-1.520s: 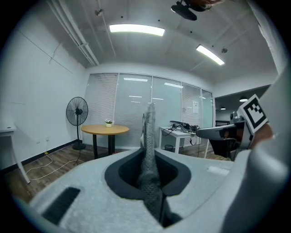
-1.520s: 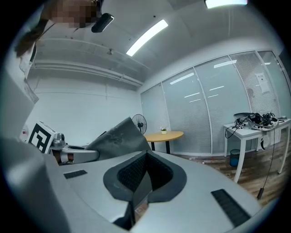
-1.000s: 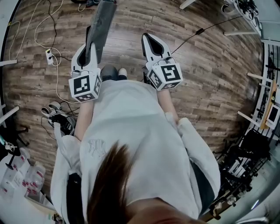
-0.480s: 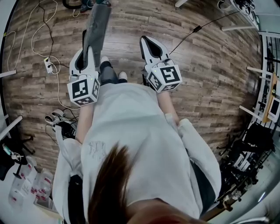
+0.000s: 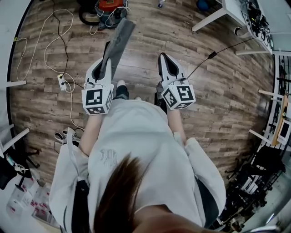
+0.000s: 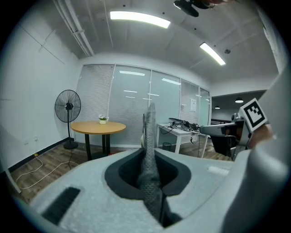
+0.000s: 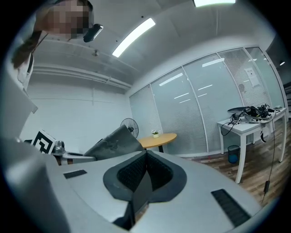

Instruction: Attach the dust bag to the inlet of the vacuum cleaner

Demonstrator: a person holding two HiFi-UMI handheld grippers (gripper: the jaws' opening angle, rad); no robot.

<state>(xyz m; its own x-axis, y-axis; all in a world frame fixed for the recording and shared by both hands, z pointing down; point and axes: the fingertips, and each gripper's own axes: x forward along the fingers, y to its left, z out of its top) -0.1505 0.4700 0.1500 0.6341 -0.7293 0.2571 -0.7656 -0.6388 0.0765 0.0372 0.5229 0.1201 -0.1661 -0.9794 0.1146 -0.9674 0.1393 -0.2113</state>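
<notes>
Your left gripper (image 5: 107, 50) is clamped on the dust bag (image 5: 117, 38). In the left gripper view its jaws pinch the grey, textured fabric edge-on, and the bag stands up between them. In the head view the bag runs as a flat grey strip from those jaws out toward 1 o'clock, above the wooden floor (image 5: 218, 82) and touching nothing else.

Your right gripper (image 5: 163, 57) sits at 3 o'clock from the left one, apart from it. Its jaws are pressed together with nothing between them. In the right gripper view the bag shows at 10 o'clock of those jaws, a creased grey sheet clear of them.

What looks like the vacuum cleaner (image 5: 107, 8), with an orange top and a black hose, stands on the floor at the 12 o'clock edge of the head view. It is beyond the bag's far tip, and the bag does not reach it. You cannot make out its inlet from here.

A white power strip (image 5: 61, 81) with its looping cable lies on the floor at 9 o'clock of your left gripper. In the left gripper view a round wooden table (image 6: 97, 127) and a standing fan (image 6: 67, 107) sit at 10 o'clock of the jaws, against the glass wall.
</notes>
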